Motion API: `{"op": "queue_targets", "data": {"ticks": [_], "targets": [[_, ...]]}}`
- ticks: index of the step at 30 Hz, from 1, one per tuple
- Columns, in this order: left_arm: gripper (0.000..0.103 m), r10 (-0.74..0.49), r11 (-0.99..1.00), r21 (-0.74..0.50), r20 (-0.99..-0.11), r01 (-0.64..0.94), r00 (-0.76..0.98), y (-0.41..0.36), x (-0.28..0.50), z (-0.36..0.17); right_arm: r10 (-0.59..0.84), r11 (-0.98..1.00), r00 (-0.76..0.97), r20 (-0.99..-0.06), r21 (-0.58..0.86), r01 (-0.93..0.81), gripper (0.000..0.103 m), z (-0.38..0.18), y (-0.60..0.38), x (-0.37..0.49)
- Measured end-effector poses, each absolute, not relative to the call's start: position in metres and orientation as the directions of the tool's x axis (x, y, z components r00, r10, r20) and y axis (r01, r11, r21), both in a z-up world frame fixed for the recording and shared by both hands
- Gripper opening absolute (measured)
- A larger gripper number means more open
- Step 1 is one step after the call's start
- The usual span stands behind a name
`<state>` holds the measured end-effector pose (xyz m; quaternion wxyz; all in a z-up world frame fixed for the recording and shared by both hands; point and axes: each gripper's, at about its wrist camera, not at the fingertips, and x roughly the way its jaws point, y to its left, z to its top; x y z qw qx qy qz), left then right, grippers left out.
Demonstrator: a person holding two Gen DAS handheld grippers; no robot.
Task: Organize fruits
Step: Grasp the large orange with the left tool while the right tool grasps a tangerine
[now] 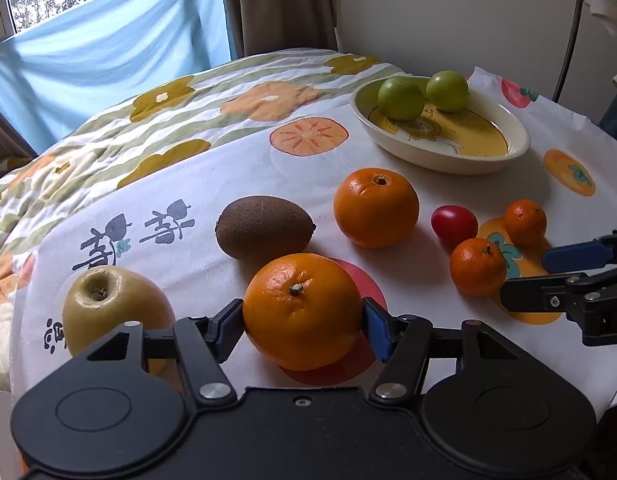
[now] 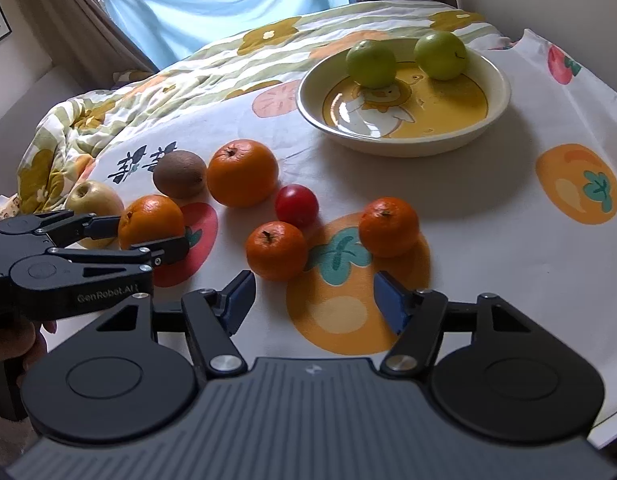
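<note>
My left gripper (image 1: 303, 309) is shut on a large orange (image 1: 302, 312) that rests on the tablecloth, one blue pad against each side; the right wrist view shows the same grip on this orange (image 2: 150, 220). My right gripper (image 2: 314, 292) stands open over the cloth with nothing between its fingers. A small mandarin (image 2: 276, 250) lies just ahead of its left finger and another mandarin (image 2: 388, 226) ahead to the right. A red tomato (image 2: 297, 205), a second large orange (image 2: 242, 172), a kiwi (image 2: 180, 174) and a yellow apple (image 2: 93, 200) lie around.
A cream and yellow oval plate (image 2: 404, 142) holds two green fruits (image 2: 371, 63) at the back right. A flowered quilt (image 1: 128, 128) is bunched along the far left. The table edge (image 2: 612, 412) drops off at the right.
</note>
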<state>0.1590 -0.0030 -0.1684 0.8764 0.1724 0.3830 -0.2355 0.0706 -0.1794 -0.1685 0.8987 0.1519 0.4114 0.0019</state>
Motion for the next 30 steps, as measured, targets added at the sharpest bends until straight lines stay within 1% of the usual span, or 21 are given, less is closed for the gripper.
{"op": "queue_targets", "data": {"ticks": [1, 7, 15, 16, 17, 18, 23, 30], "targets": [[0.066, -0.279, 0.831, 0.121, -0.754, 0.544, 0.594, -0.003, 0.159, -0.168, 0.130, 0.955, 0.662, -0.738, 0.273, 0.117, 0.080, -0.168, -0.178, 0.072], [0.066, -0.262, 0.837, 0.132, -0.755, 0.532, 0.601, 0.005, 0.152, -0.168, 0.143, 0.957, 0.660, -0.738, 0.272, 0.097, 0.073, -0.171, -0.173, 0.081], [0.066, -0.266, 0.847, 0.127, -0.739, 0.517, 0.618, 0.016, 0.142, -0.160, 0.148, 0.960, 0.665, -0.732, 0.267, 0.081, 0.066, -0.175, -0.163, 0.093], [0.066, -0.267, 0.849, 0.124, -0.738, 0.513, 0.620, 0.016, 0.141, -0.159, 0.142, 0.962, 0.666, -0.733, 0.260, 0.081, 0.064, -0.175, -0.162, 0.094], [0.066, -0.266, 0.852, 0.122, -0.737, 0.509, 0.622, 0.017, 0.140, -0.158, 0.136, 0.964, 0.666, -0.734, 0.253, 0.082, 0.056, -0.175, -0.161, 0.096], [0.066, -0.265, 0.855, 0.120, -0.735, 0.504, 0.624, 0.017, 0.139, -0.157, 0.145, 0.963, 0.666, -0.732, 0.258, 0.073, 0.054, -0.175, -0.160, 0.097], [0.066, -0.272, 0.870, 0.096, -0.723, 0.483, 0.634, 0.020, 0.132, -0.148, 0.135, 0.967, 0.675, -0.725, 0.246, 0.071, 0.053, -0.167, -0.157, 0.091], [0.066, -0.284, 0.871, 0.102, -0.694, 0.481, 0.662, 0.021, 0.115, -0.123, 0.124, 0.965, 0.711, -0.692, 0.252, 0.077, 0.053, -0.144, -0.160, 0.076]]}}
